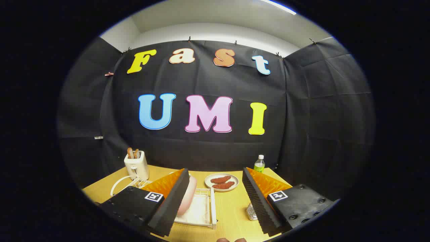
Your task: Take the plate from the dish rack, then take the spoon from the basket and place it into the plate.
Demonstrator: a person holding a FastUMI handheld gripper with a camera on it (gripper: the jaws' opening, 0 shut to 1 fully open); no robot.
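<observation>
Claw (215,198) gapes wide over dish rack (201,210); pink plate (186,196) beside its left finger; toaster (136,164), bottle (259,163) beyond.

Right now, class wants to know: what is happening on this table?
A person's handheld gripper hangs open above a yellow table, holding nothing. A pink plate stands on edge in the white dish rack, close beside the left finger, so the first step is not yet done. Beyond the fingers sit a small plate of food, a toaster and a bottle. A metal mesh basket peeks out by the right finger; I cannot make out the spoon.
</observation>
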